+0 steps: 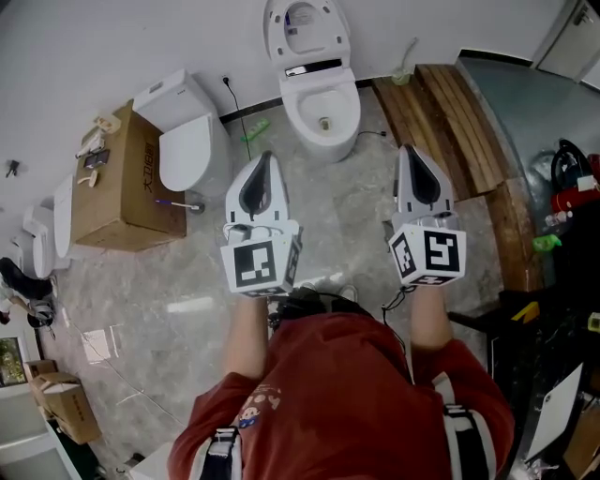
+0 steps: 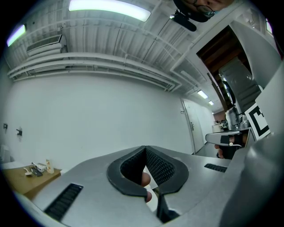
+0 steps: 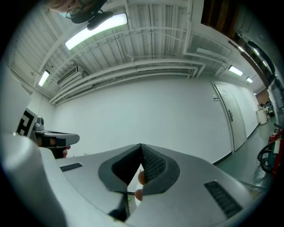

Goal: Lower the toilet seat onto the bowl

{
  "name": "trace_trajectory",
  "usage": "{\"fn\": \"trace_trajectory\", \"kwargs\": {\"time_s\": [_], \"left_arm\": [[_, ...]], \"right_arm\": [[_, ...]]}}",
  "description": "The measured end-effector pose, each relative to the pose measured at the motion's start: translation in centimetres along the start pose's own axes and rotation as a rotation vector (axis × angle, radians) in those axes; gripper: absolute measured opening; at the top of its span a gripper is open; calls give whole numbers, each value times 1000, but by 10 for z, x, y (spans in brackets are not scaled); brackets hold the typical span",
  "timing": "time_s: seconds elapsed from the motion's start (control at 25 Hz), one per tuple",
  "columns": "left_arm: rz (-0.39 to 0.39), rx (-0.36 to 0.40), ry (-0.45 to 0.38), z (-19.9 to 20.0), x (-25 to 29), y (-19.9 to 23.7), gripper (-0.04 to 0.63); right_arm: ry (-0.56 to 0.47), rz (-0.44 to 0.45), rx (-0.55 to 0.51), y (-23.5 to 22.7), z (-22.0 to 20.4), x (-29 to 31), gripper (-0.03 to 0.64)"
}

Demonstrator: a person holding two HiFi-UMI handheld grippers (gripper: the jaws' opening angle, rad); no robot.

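In the head view, the toilet seat (image 1: 305,28) stands raised behind the bowl (image 1: 323,117), at the far wall and well ahead of both grippers. The left gripper (image 1: 266,159) and the right gripper (image 1: 411,152) point forward side by side, apart from the seat, and hold nothing. Expect two hazards on approach: the second toilet (image 1: 187,150) and the cardboard box (image 1: 127,183) stand on your left, and the wooden platform (image 1: 450,112) runs along your right, so a wide swing can strike either. The glossy floor (image 1: 187,309) may be slippery; step with care. In the left gripper view, the jaws are pressed together at the tips with nothing between them, and only a bare wall (image 2: 88,124) shows ahead. In the right gripper view, the jaws are likewise clenched and empty. Neither gripper view shows the seat, so you must aim by the head view alone. With the jaws closed you can only push the seat, not hold it; a hard push may let it drop and slam onto the bowl. Spread one pair of jaws before contact, or guide the rim down slowly.
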State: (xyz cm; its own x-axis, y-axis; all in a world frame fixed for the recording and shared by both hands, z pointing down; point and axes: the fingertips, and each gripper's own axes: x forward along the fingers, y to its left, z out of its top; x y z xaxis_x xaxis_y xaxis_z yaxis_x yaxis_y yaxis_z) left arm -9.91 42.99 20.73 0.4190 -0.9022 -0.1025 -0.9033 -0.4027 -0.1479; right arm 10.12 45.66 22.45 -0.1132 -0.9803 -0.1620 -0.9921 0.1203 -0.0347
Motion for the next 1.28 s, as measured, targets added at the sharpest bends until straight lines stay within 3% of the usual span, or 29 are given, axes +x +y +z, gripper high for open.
{"fn": "trace_trajectory", "kwargs": {"time_s": [0.32, 0.64, 1.28], "left_arm": [[-2, 4, 4, -15, 9, -3, 11], [1, -20, -12, -24, 40, 24, 11], [-31, -39, -9, -46, 156, 112, 11]], "right_arm": [[24, 14, 0, -3, -12, 10, 12], [16, 25, -27, 5, -13, 51, 12], [31, 14, -47, 27, -26, 196, 12]]}}
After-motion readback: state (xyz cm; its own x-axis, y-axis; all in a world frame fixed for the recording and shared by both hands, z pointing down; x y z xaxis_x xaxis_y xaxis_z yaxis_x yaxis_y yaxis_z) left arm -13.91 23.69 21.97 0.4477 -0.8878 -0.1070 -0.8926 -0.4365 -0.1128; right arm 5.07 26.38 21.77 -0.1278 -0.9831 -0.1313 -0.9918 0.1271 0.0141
